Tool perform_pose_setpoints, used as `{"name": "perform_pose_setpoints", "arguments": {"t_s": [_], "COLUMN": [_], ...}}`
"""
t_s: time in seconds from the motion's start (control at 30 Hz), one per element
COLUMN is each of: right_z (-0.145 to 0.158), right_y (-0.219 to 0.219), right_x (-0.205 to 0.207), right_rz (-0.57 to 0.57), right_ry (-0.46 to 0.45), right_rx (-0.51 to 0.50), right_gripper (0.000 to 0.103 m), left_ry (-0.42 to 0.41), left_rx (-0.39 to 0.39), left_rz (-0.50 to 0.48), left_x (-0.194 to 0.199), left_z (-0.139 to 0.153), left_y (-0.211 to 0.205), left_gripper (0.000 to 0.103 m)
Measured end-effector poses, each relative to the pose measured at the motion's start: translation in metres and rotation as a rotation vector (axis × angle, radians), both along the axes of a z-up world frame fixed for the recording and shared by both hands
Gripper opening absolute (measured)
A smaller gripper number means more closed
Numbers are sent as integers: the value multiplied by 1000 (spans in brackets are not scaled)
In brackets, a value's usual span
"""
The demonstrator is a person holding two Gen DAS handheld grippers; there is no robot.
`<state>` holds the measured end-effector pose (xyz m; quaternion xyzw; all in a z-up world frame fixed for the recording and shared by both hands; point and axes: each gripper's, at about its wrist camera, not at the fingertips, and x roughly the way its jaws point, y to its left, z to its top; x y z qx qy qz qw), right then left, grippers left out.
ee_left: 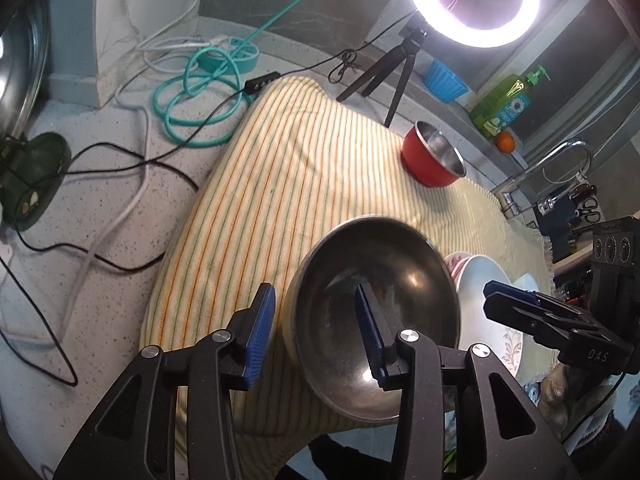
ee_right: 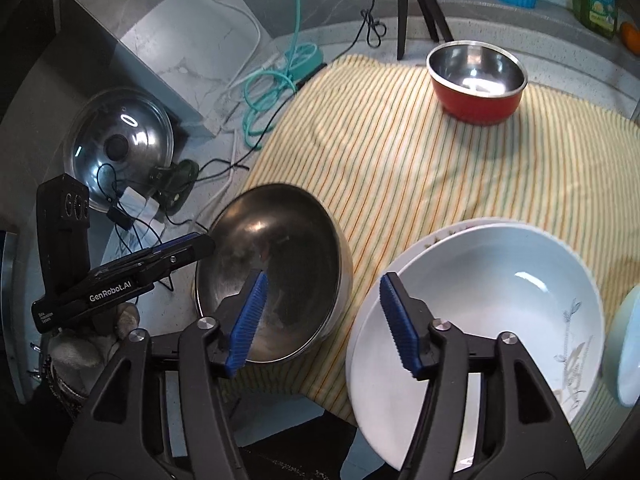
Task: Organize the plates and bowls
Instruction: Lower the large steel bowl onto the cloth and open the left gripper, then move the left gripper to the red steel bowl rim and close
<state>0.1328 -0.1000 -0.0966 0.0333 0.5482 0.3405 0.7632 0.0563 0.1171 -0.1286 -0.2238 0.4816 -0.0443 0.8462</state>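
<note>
A large steel bowl (ee_left: 380, 300) (ee_right: 272, 264) rests on the striped cloth near its front edge. My left gripper (ee_left: 316, 332) is open and straddles the bowl's near-left wall, one finger outside and one inside, with neither pad pressing. My right gripper (ee_right: 324, 322) is open over the gap between the steel bowl and a white deep plate (ee_right: 480, 300) (ee_left: 484, 276), holding nothing. The white plate lies on a leaf-patterned plate (ee_right: 424, 240). A red bowl with a steel inside (ee_left: 434, 158) (ee_right: 476, 80) stands upright at the cloth's far side.
The yellow striped cloth (ee_left: 288, 184) covers the counter. Behind it are a ring light on a tripod (ee_left: 400, 72), cables (ee_left: 192, 96), a blue cup (ee_left: 444, 80), a green soap bottle (ee_left: 504, 104) and a faucet (ee_left: 560, 156). A glass pot lid (ee_right: 120, 144) leans at left. A pale dish (ee_right: 628, 344) shows at right.
</note>
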Motion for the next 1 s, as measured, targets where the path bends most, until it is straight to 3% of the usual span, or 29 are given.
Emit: {"name": "perform_pose_setpoints", "arguments": {"t_s": [0.1,0.17,0.23,0.37,0.8,0.87,1.0], "right_z": [16,25,34,46,32,27,16], "right_y": [-9,-18,-29,-52,-96,-98,-101], "right_x": [4,9,17,39,108,118,137], "right_rz": [-18,-40,-69,-137,-265,-270,-288], "right_ry": [-59,-85,-100,-125,-84,-69,-35], "right_rx": [-3,-7,-2,6,20,21,29], "right_gripper": [77,79,85,85,86,85,86], "left_ry": [-27,-50,-68,-108,-102,-87,-44], "left_rx": [2,2,-1,9,11,7,-24], "left_rz": [-15,-21,-32,-72,-219,-228,-241], "left_x": [8,17,27,52,141,151,174], "left_z": [11,19,25,38,40,36,29], "left_y": [-2,-3,-5,-14,-61,-67,-73], "left_gripper": [41,53,54,54,54,67,67]}}
